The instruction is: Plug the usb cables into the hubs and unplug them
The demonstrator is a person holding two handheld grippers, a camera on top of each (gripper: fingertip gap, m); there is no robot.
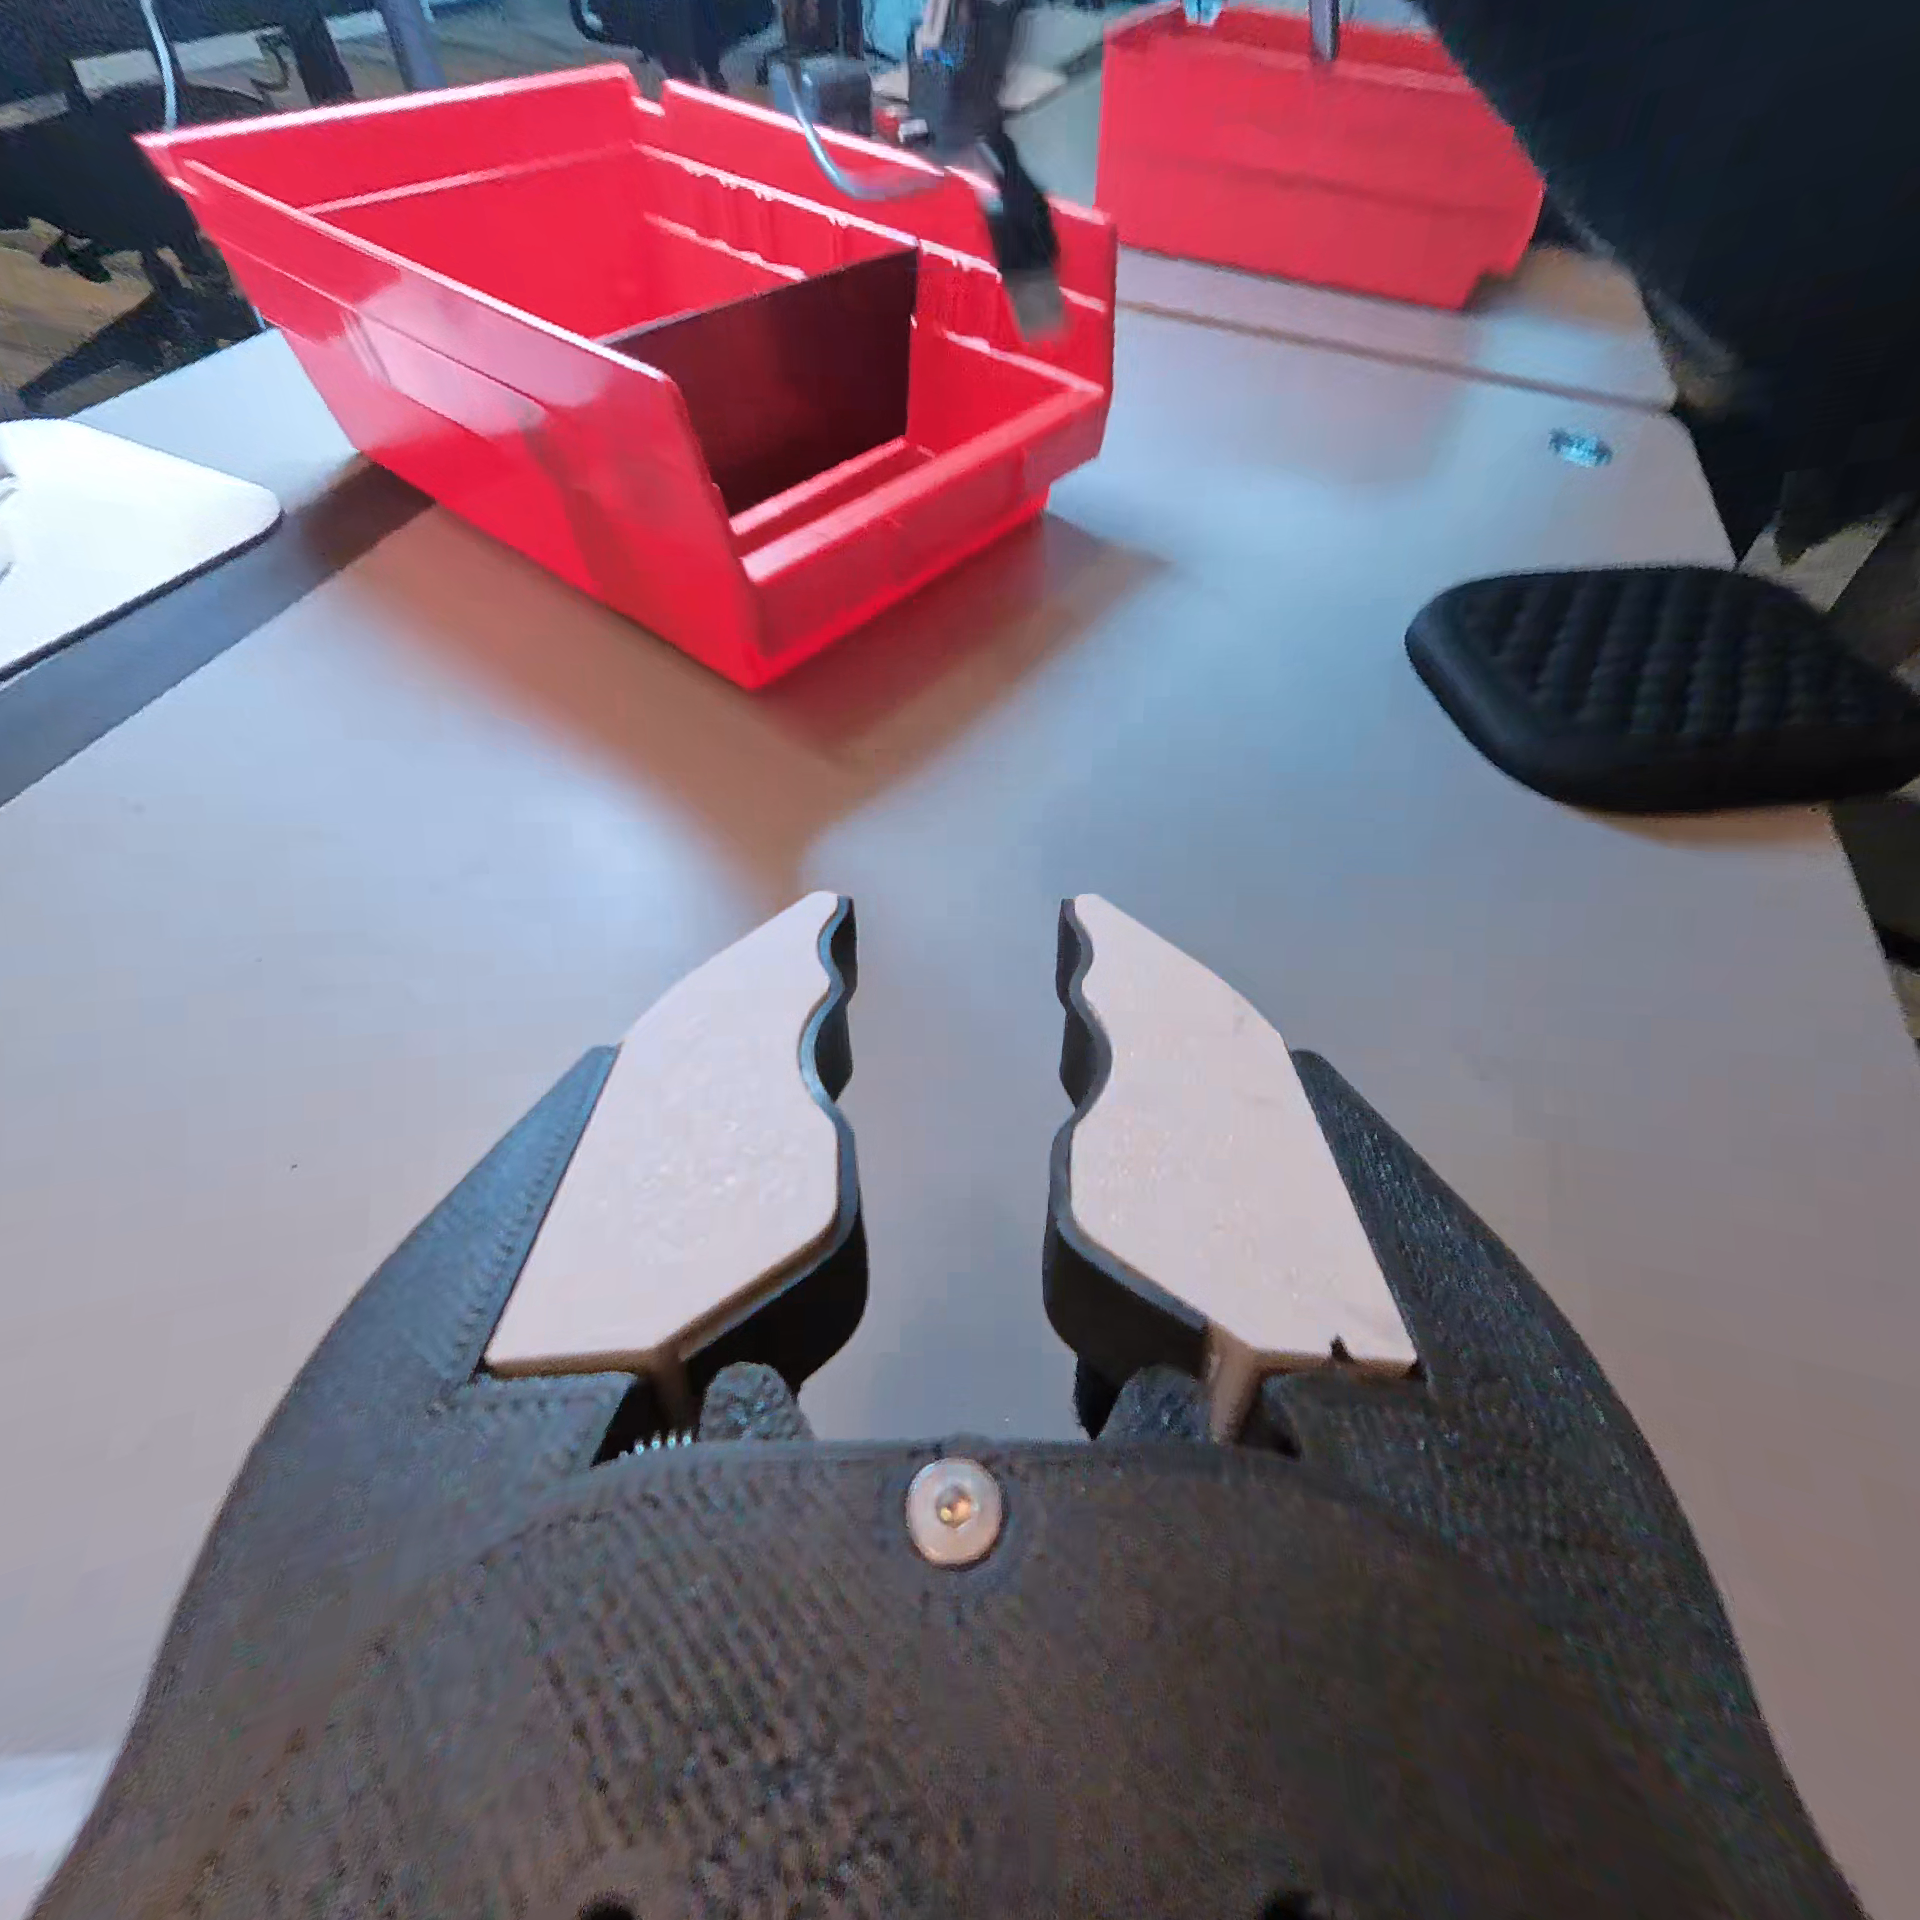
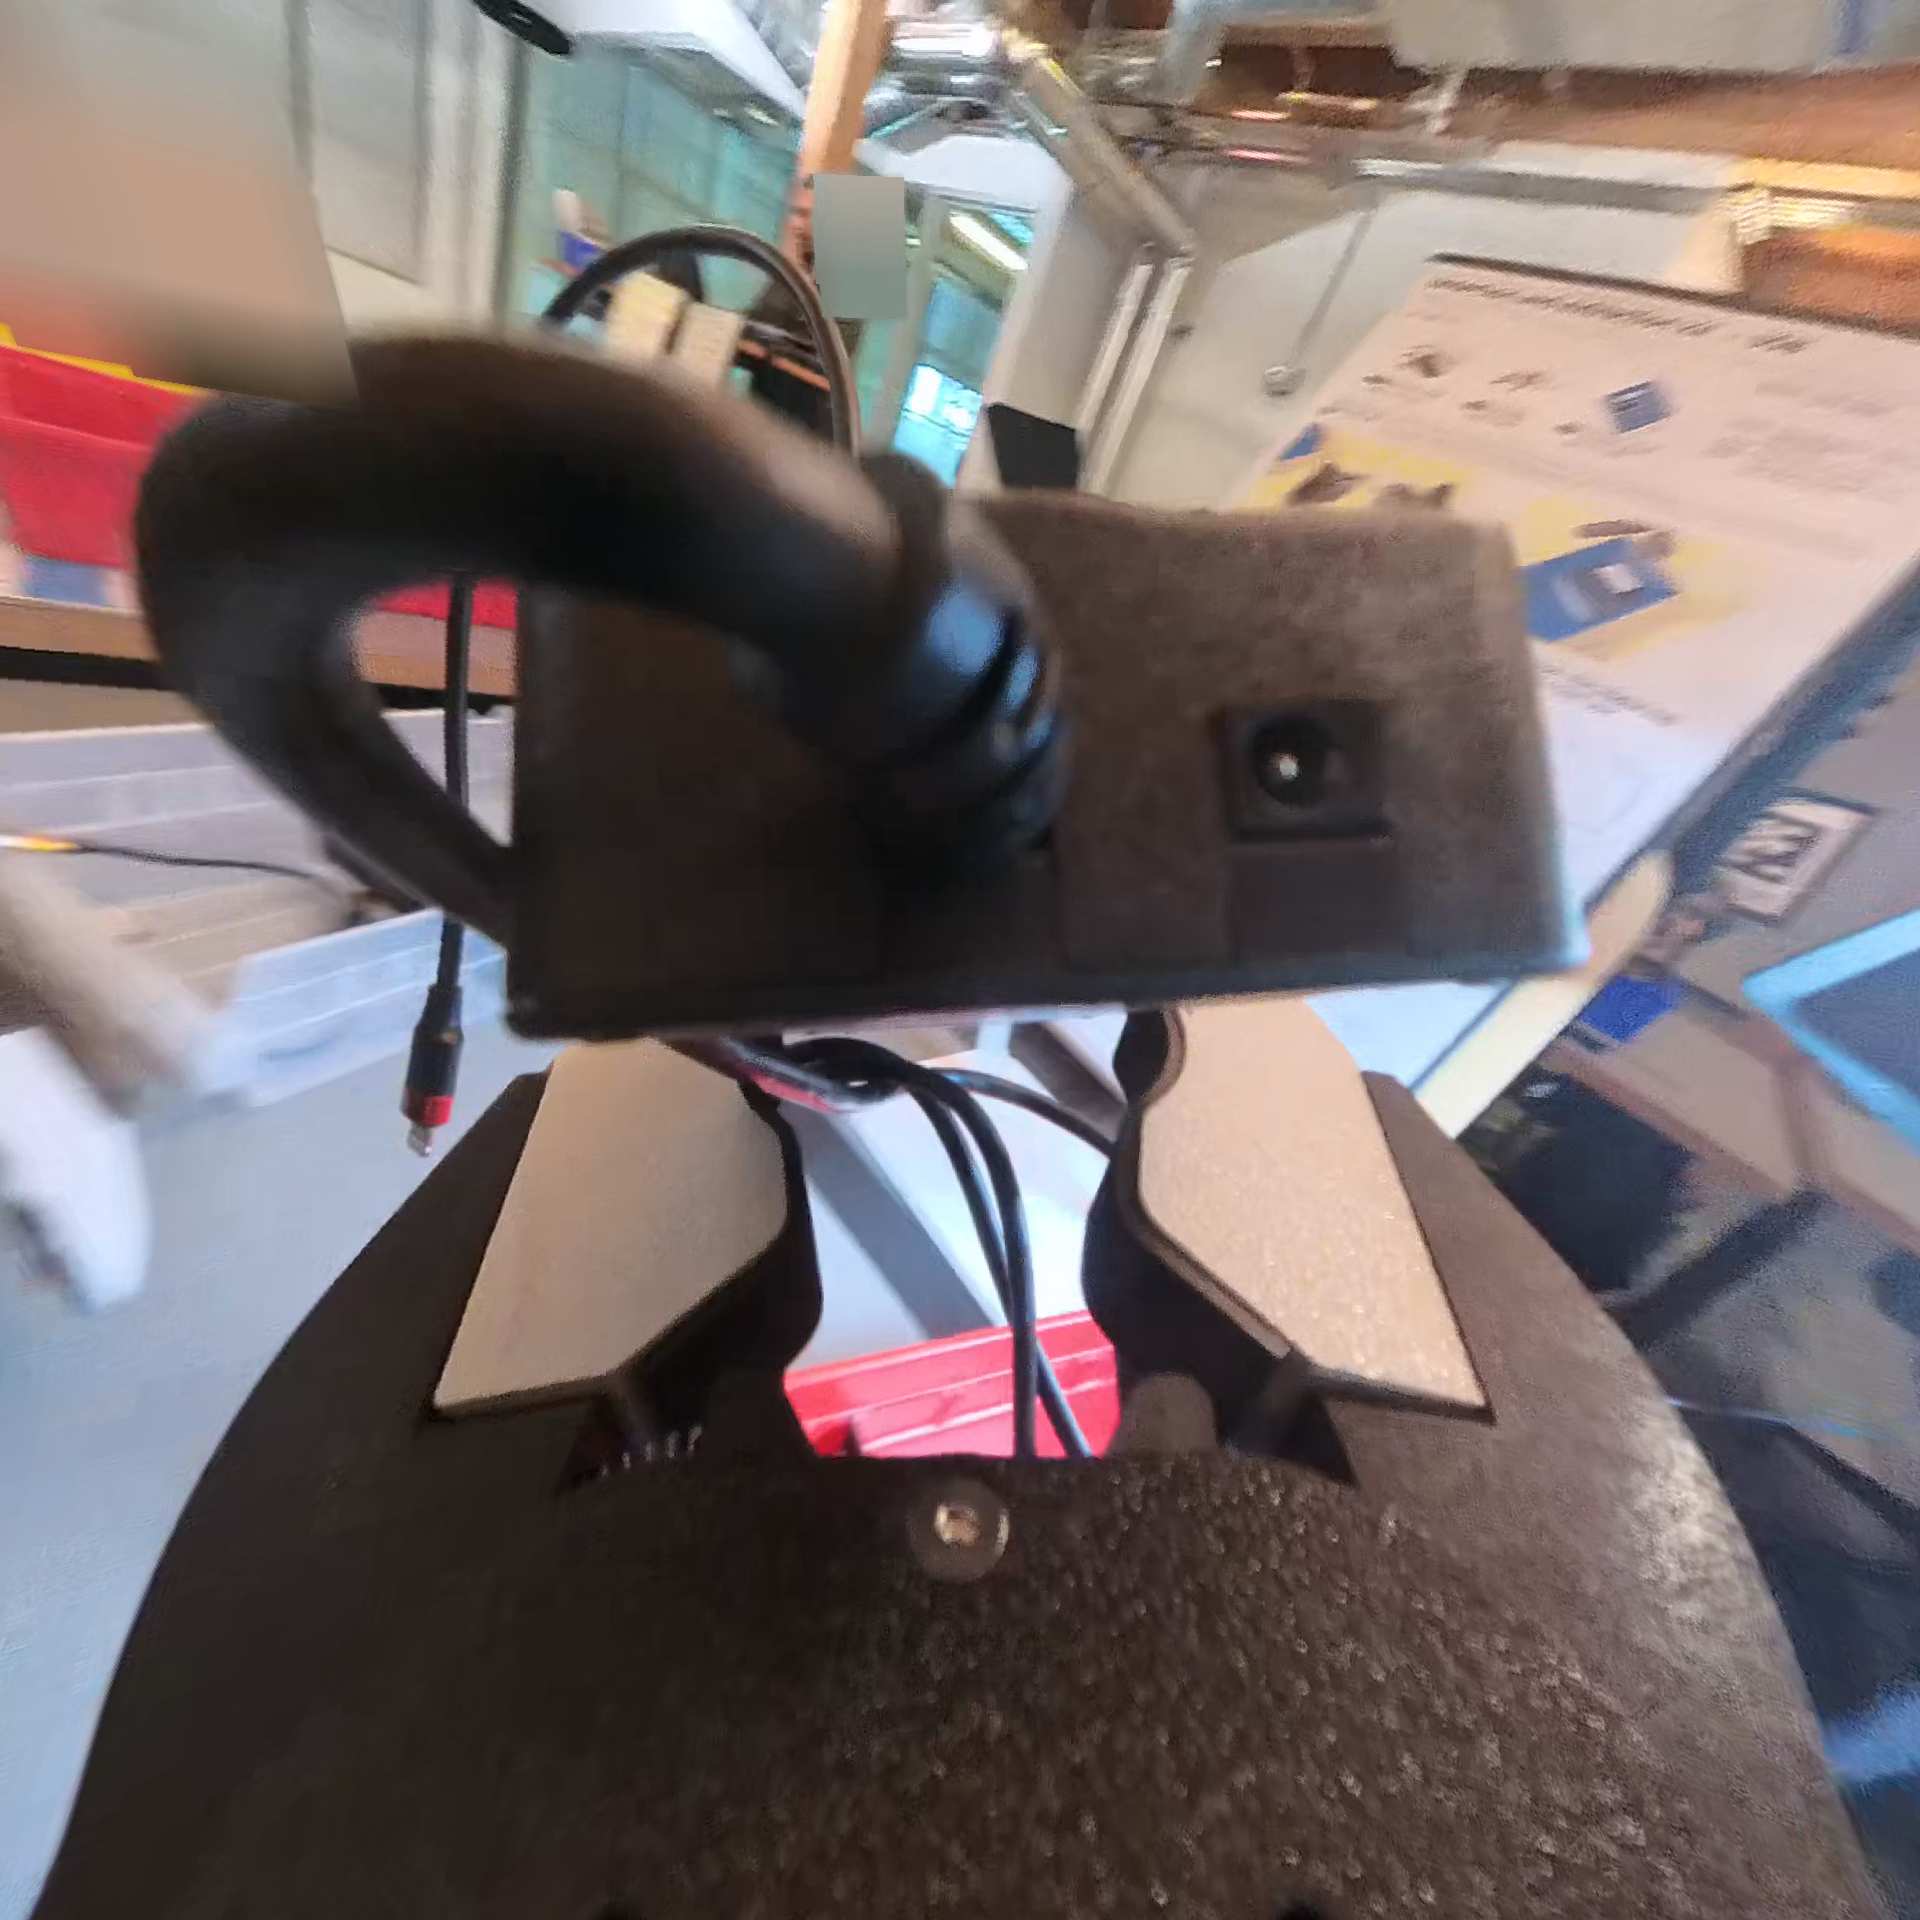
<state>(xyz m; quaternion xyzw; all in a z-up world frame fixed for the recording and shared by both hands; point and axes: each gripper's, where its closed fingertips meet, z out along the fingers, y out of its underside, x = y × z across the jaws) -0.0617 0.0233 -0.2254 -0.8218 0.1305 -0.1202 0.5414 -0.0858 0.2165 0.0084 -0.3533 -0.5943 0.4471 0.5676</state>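
My right gripper (image 2: 951, 1029) is shut on a black USB hub (image 2: 1195, 644) and holds it up in the air, close to the camera; the fingertips are hidden behind it. A thick black cable (image 2: 468, 457) loops left out of the hub's end. Several thin black cables (image 2: 997, 1247) hang below it, one ending in a red-and-black plug (image 2: 428, 1070). My left gripper (image 1: 956, 925) is open and empty, low over the grey table (image 1: 1247, 883). A blurred black plug (image 1: 1029, 270) dangles above the red bin (image 1: 499, 343) in the left wrist view.
The red bin has a black divider (image 1: 800, 384). A second red bin (image 1: 1299, 177) stands at the back right. A black padded armrest (image 1: 1662, 686) overhangs the table's right edge. A white pad (image 1: 104, 530) lies at the left. A red bin (image 2: 935, 1382) shows below the right gripper.
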